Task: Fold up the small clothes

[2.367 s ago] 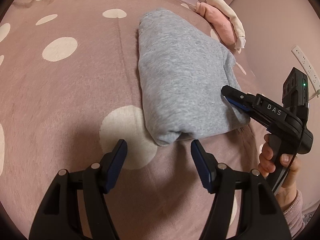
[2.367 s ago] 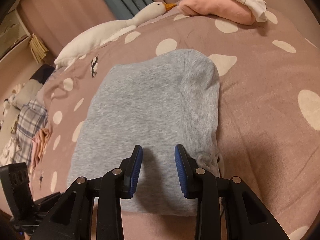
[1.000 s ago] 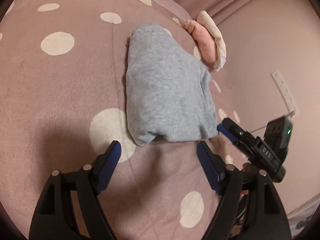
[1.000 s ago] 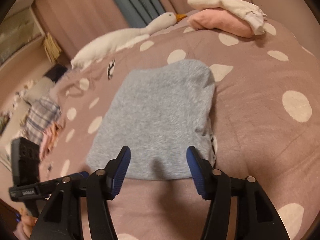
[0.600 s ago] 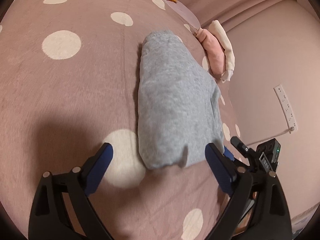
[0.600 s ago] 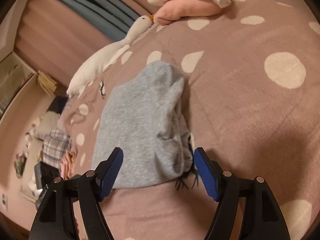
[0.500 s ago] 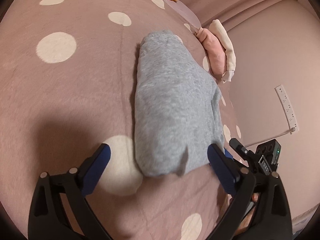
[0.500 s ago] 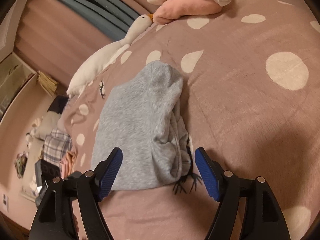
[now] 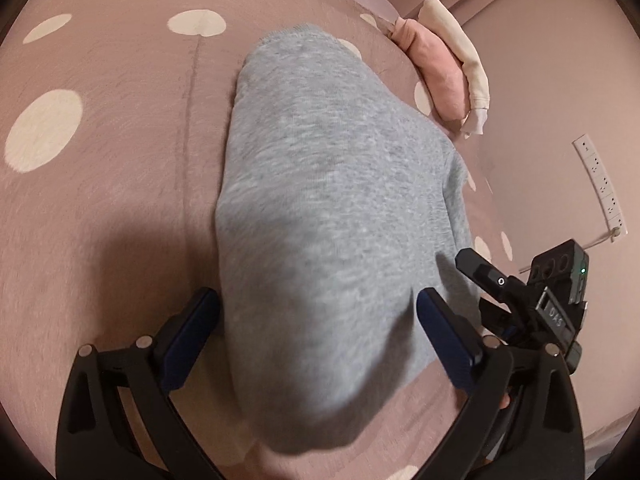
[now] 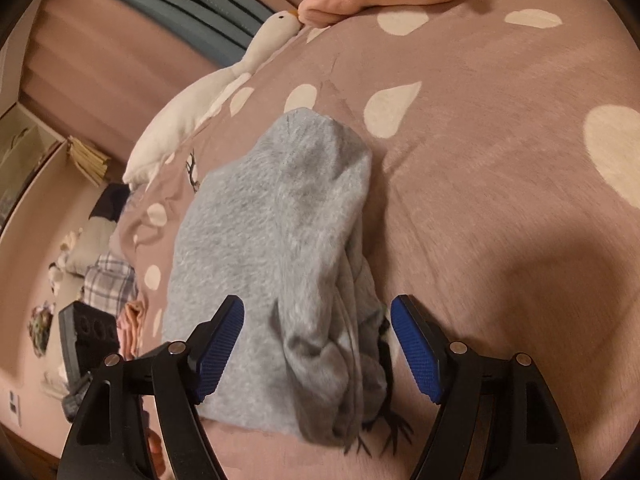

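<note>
A folded grey garment (image 9: 332, 184) lies on the pink dotted bedspread (image 9: 100, 160). My left gripper (image 9: 320, 336) stands wide open, and the garment's near end lies between its blue pads (image 9: 192, 332) without being squeezed. In the right wrist view the same grey garment (image 10: 272, 220) shows its layered side edge. My right gripper (image 10: 318, 340) is open astride that near corner, its fingers (image 10: 416, 344) clear of the cloth. The right gripper's black finger (image 9: 480, 272) also shows beside the garment's right edge in the left wrist view.
A pink and a cream folded piece (image 9: 448, 76) are stacked at the bed's far edge by the wall. A white goose plush (image 10: 224, 92) lies further back. A power strip (image 9: 600, 188) hangs on the wall. Plaid and other clothes (image 10: 108, 284) are piled at the left.
Both grippers have moved forward and down over the grey garment, so its ends now lie between their jaws. Both jaws have widened. The right gripper has rolled.
</note>
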The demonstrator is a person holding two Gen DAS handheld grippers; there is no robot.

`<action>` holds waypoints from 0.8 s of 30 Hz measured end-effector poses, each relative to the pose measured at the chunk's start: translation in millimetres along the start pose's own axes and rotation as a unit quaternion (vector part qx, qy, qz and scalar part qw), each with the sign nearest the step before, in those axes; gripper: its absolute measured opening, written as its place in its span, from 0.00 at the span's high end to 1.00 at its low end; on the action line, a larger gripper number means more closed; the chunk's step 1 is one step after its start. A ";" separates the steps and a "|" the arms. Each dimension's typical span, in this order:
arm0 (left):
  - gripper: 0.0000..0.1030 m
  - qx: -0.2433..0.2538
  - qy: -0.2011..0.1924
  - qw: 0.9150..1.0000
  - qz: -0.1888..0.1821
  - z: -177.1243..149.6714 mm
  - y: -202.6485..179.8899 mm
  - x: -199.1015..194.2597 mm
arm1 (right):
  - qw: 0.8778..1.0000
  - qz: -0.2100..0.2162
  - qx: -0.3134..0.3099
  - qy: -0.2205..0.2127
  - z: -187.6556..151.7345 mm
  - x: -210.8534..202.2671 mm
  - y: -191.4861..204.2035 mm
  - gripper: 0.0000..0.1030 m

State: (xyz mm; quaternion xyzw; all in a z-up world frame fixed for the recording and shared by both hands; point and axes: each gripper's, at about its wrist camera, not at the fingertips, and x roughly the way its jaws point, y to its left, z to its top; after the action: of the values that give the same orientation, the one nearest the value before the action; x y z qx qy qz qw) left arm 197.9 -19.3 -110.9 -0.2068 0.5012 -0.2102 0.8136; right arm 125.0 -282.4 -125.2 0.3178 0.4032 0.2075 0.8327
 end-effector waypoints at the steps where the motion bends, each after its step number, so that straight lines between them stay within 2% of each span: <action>1: 0.03 0.002 0.000 1.000 0.002 1.3 -0.4 1.6 | 1.000 0.002 -0.001 0.001 1.8 2.0 0.4 0.26; 9: 0.01 0.019 0.003 1.000 0.015 6.8 -5.1 11.1 | 1.000 -0.002 -0.018 0.005 3.3 10.8 6.4 0.26; 24: 0.00 0.025 0.006 0.999 0.026 16.5 -13.1 29.0 | 1.000 0.003 -0.013 0.002 10.8 19.5 7.1 0.26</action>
State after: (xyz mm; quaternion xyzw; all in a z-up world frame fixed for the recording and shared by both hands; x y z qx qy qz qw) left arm 222.9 -43.9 -118.1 -0.1724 0.5059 -0.2023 0.8206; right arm 144.5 -269.6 -125.7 0.3075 0.4013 0.2159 0.8353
